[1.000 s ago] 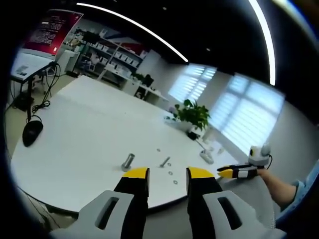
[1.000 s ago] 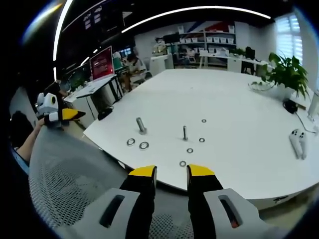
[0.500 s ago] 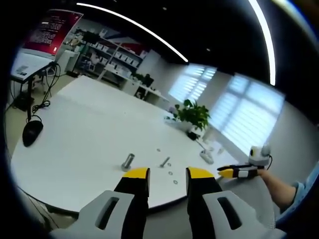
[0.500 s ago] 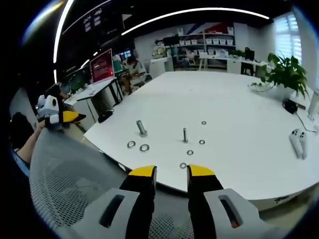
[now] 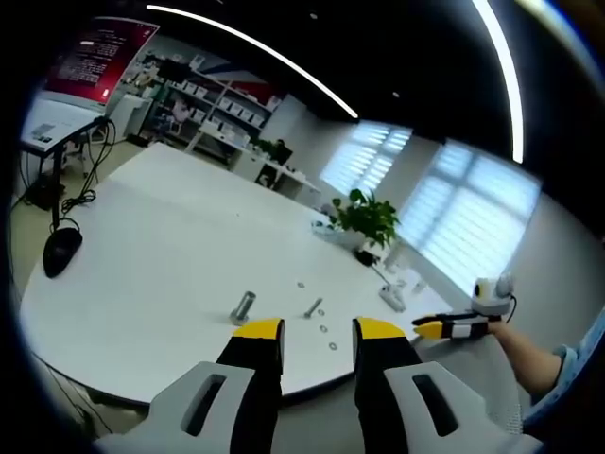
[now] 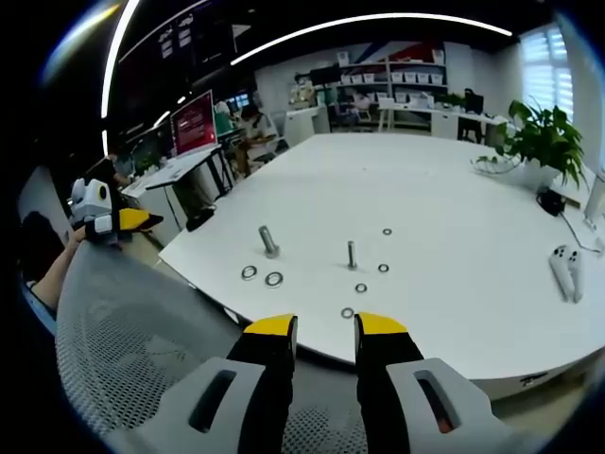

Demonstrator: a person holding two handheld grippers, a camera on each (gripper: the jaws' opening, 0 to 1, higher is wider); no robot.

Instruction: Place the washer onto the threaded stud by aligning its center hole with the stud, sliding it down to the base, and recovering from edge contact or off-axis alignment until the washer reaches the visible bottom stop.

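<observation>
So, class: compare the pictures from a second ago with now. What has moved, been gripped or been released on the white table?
Nothing visibly changed. Both grippers, left and right, hover open and empty off the white table edge. The upright threaded stud, the bolt and the loose washers lie where they were, untouched.

— How many washers can you count on the table?

— I count six in my right gripper view: two large washers (image 6: pixel 249 272) (image 6: pixel 274 279) and four small washers (image 6: pixel 387 231) (image 6: pixel 383 268) (image 6: pixel 360 288) (image 6: pixel 347 312).

— And the studs?

— I see two: one thick bolt (image 6: pixel 268 240), one thin threaded stud (image 6: pixel 351 253). One potted plant (image 6: pixel 544 140) too.
</observation>
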